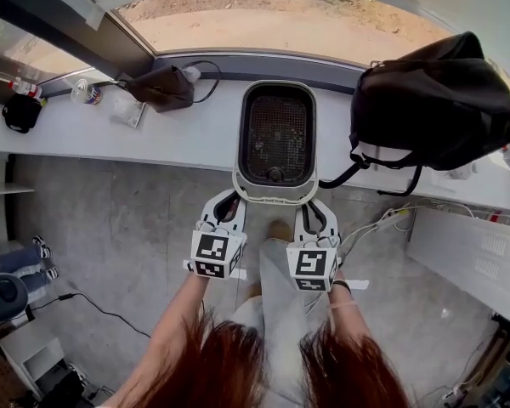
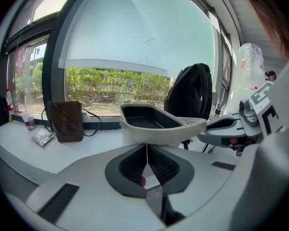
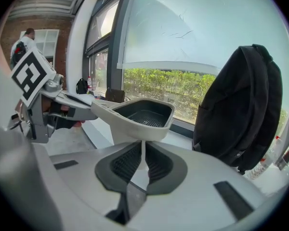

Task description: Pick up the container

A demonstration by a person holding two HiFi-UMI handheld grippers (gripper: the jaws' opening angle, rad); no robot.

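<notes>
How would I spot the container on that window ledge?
Look along the white ledge under the big window, between the brown pouch and the black backpack. The container is the white tub with rounded corners and a dark mesh floor. Only it has the left claw and right claw pinching its near rim.

Container (image 3: pixel 135 128) rim in right gripper (image 3: pixel 143 151)

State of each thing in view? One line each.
container: empty, near rim clamped by both grippers
left gripper: shut on container rim
right gripper: shut on container rim
backpack: upright on counter
brown bag: upright on counter
</notes>
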